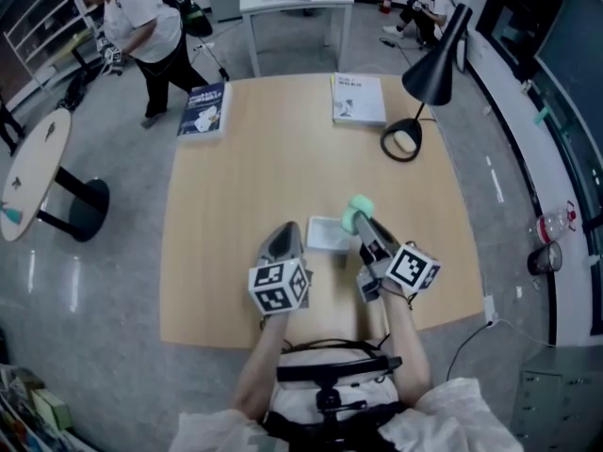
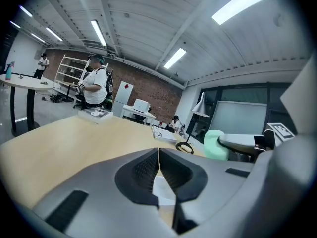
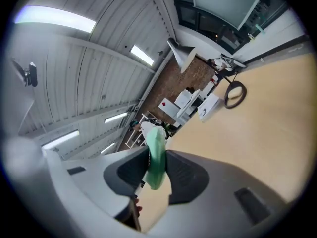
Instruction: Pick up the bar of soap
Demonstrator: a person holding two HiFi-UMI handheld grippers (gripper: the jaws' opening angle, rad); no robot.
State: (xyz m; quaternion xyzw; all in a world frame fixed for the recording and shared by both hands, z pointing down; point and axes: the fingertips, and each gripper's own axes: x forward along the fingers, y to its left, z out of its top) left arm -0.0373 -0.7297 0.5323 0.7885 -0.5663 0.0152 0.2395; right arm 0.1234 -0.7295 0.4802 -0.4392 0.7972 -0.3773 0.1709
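Note:
A mint-green bar of soap [image 1: 357, 212] is clamped in my right gripper [image 1: 362, 224], lifted above the wooden table [image 1: 245, 186]. The right gripper view shows the soap bar [image 3: 156, 155] edge-on, squeezed between the two dark pads. From the left gripper view the soap [image 2: 215, 145] hangs at the right, held by the other gripper's grey jaw. A white soap dish [image 1: 327, 234] lies on the table just left of the soap. My left gripper [image 1: 283, 243] rests beside the dish, its jaws pressed together with nothing between them [image 2: 159, 168].
A black desk lamp [image 1: 426, 88] stands at the table's far right, a white booklet [image 1: 357, 99] beside it and a blue book [image 1: 203, 109] at the far left corner. A person [image 1: 141, 26] stands beyond the table. A round side table [image 1: 33, 172] is at left.

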